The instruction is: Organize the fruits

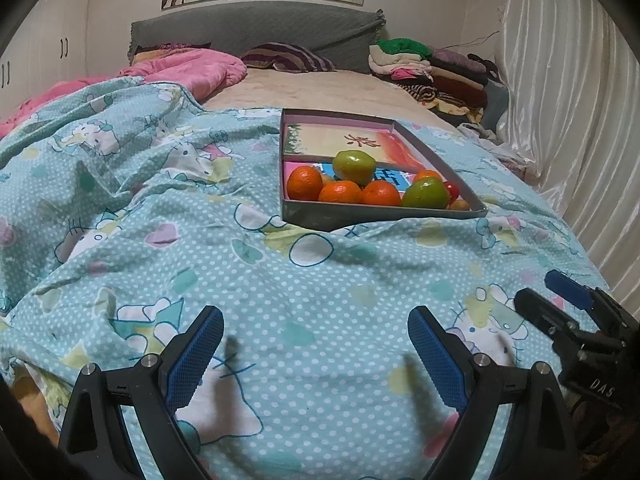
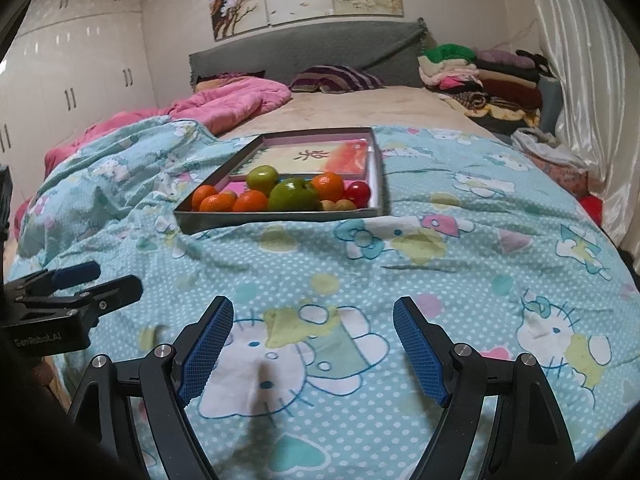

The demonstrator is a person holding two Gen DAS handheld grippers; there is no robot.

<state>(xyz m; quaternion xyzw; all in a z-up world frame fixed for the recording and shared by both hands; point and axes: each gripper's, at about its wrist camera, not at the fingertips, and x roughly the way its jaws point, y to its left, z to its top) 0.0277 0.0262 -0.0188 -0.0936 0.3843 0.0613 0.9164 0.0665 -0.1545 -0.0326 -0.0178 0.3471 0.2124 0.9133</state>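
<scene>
A shallow grey box (image 1: 304, 216) (image 2: 280, 218) with two compartments lies on the teal patterned blanket. Its near compartment holds several oranges (image 1: 305, 183) (image 2: 250, 201), two green apples (image 1: 426, 193) (image 2: 292, 196) (image 1: 354, 166) (image 2: 262, 178), a red cherry tomato (image 2: 357, 193) (image 1: 452, 189) and small brownish fruits (image 2: 338, 205). The far compartment holds only a printed card (image 1: 340, 142) (image 2: 312, 158). My left gripper (image 1: 316, 344) is open and empty above the blanket, well short of the box. My right gripper (image 2: 314, 336) is open and empty too; it shows at the right of the left wrist view (image 1: 548, 292).
The blanket (image 1: 160, 220) is rumpled to the left of the box. A pink quilt (image 1: 188, 70), a striped pillow (image 1: 288, 58) and folded clothes (image 1: 432, 68) lie at the head of the bed. A white curtain (image 1: 580, 120) hangs on the right, wardrobes (image 2: 72, 80) on the left.
</scene>
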